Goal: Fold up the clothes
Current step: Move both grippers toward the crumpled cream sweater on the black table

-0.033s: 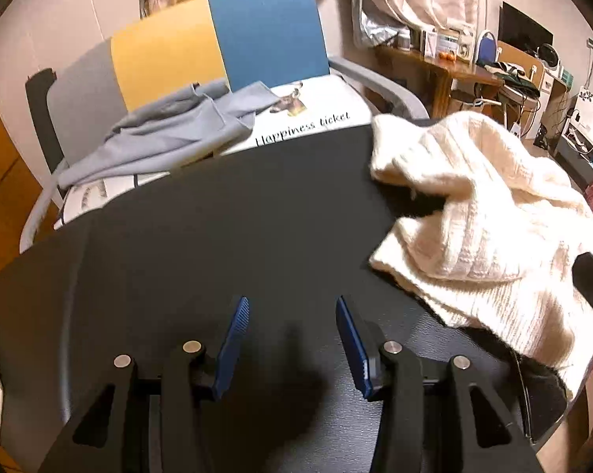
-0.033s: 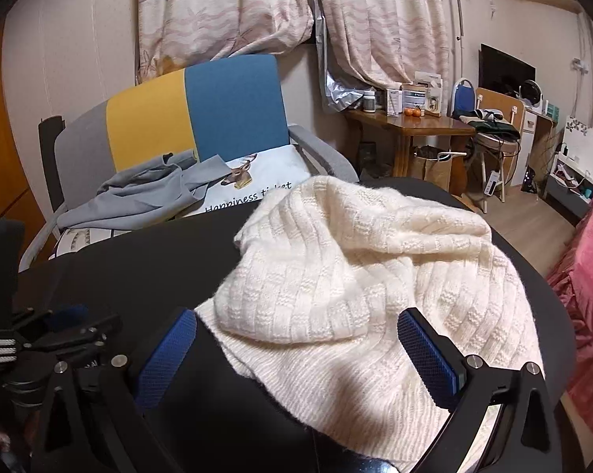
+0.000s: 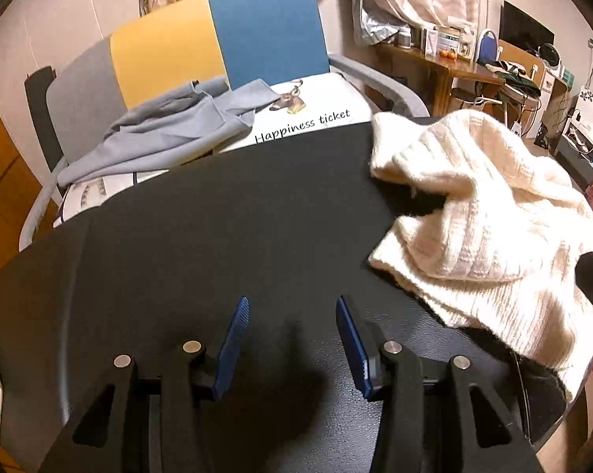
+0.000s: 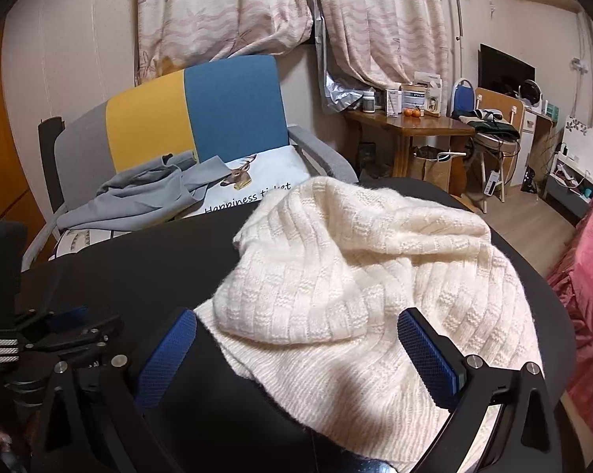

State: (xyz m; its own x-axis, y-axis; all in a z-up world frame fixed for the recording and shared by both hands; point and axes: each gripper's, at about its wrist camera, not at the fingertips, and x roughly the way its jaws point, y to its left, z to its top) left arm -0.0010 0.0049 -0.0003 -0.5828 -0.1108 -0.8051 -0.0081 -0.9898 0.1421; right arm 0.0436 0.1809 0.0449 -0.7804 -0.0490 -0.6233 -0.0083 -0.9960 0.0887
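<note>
On the black table (image 3: 225, 236), the spread, empty left gripper (image 3: 292, 311) is seen; the right gripper (image 4: 296, 335), spread above the cream sweater (image 4: 367, 276), is shown only by the right view.

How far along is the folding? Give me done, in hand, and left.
Done: nothing shows as folded; the cream knit sweater lies crumpled on the black table. In hand: nothing gripped. The right gripper is open with the sweater's near edge between its fingers; the left gripper is open over bare table. Left: the whole sweater, and perhaps the grey garment on the chair.
</note>
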